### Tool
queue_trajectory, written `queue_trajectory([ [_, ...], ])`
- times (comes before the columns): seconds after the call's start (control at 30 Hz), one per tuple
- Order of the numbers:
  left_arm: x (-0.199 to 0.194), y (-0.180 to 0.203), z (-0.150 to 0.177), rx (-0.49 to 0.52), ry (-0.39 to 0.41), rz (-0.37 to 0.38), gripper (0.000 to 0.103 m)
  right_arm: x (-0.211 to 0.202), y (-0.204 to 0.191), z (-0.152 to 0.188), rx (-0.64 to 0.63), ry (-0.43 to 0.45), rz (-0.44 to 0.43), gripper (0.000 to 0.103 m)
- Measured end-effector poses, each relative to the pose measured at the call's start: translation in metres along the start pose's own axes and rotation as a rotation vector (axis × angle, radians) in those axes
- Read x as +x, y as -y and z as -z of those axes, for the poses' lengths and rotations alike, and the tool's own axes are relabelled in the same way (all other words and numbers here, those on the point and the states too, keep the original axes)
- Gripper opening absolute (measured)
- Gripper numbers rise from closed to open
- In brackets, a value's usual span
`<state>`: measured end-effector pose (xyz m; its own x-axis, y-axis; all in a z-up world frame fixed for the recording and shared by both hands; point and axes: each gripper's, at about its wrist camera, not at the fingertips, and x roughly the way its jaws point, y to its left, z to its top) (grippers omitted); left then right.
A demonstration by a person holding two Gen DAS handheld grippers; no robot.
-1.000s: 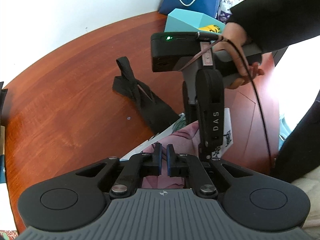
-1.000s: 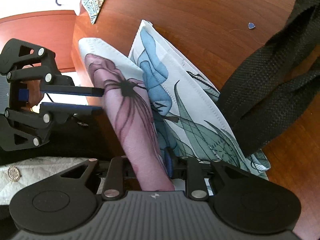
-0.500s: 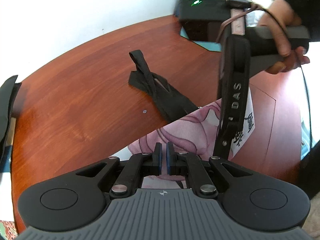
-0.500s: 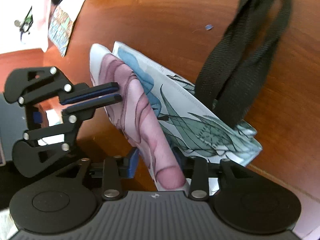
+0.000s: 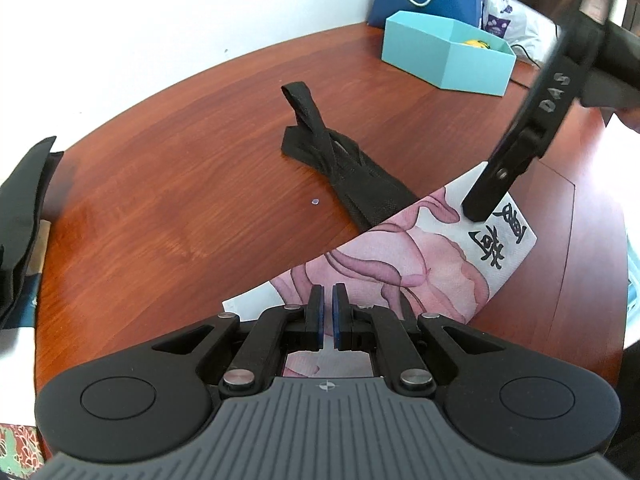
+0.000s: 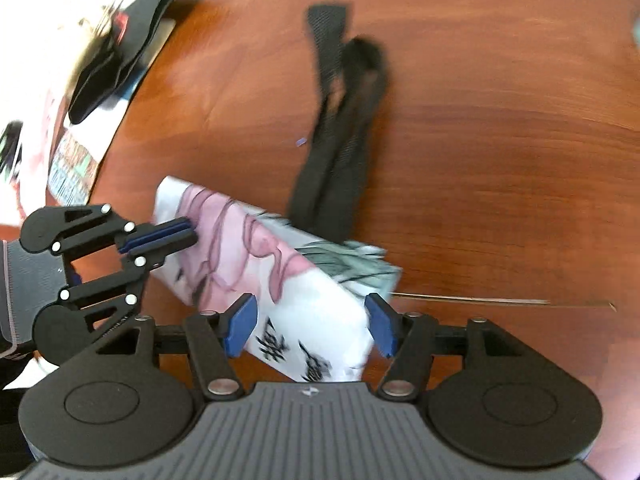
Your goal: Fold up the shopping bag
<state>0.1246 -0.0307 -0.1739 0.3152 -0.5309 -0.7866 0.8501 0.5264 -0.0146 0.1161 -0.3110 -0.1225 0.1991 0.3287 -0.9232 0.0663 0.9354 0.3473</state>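
Left gripper point(image 5: 327, 312): jaws together over the folded shopping bag point(image 5: 404, 264) on the worktop point(image 5: 180, 184). Right gripper point(image 6: 310, 326): jaws opening, bag between, unpressed. Beyond, black handles point(image 5: 340, 172); farther, teal box point(image 5: 444, 54).

Glossy reddish wooden table point(image 5: 168, 184), matt printed fabric shopping bag point(image 5: 404, 264), coarse black woven handles point(image 5: 340, 168).
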Motion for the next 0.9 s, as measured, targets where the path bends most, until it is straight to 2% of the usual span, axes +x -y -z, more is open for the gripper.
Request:
queue_trajectory([
  [0.13, 0.000, -0.003, 0.001, -0.027, 0.006, -0.003, 0.006, -0.023, 0.019, 0.022, 0.047, 0.113, 0.052, 0.066],
  [0.23, 0.001, -0.005, 0.003, -0.063, 0.015, -0.004, 0.006, -0.020, 0.018, 0.035, 0.072, 0.160, 0.062, 0.066],
  [0.3, 0.002, -0.006, 0.003, -0.077, 0.017, -0.007, 0.006, -0.009, 0.011, 0.039, 0.084, 0.185, 0.062, 0.061],
  [0.37, 0.002, -0.005, 0.002, -0.088, 0.011, -0.017, 0.006, -0.007, 0.014, 0.043, 0.100, 0.221, 0.029, 0.035],
  [0.43, 0.003, -0.006, 0.002, -0.105, 0.007, -0.018, 0.006, -0.004, 0.014, 0.041, 0.095, 0.248, 0.006, 0.027],
  [0.53, 0.004, -0.007, 0.003, -0.131, 0.007, -0.015, 0.006, -0.003, 0.016, 0.038, 0.062, 0.268, -0.009, 0.027],
  [0.6, 0.004, -0.009, 0.003, -0.161, 0.007, -0.017, 0.006, -0.004, 0.021, 0.036, 0.035, 0.276, -0.037, 0.032],
  [0.63, 0.004, -0.008, 0.003, -0.172, 0.005, -0.023, 0.006, -0.002, 0.028, 0.032, 0.023, 0.260, -0.079, 0.036],
  [0.7, 0.005, -0.004, 0.001, -0.170, 0.004, -0.044, 0.006, 0.002, 0.040, 0.027, 0.016, 0.232, -0.128, 0.036],
  [0.77, 0.006, 0.000, 0.000, -0.169, 0.003, -0.068, 0.006, 0.008, 0.052, 0.019, -0.001, 0.206, -0.180, 0.043],
  [0.9, 0.007, 0.003, -0.001, -0.218, 0.002, -0.096, 0.006, 0.017, 0.061, 0.007, -0.035, 0.179, -0.234, 0.042],
])
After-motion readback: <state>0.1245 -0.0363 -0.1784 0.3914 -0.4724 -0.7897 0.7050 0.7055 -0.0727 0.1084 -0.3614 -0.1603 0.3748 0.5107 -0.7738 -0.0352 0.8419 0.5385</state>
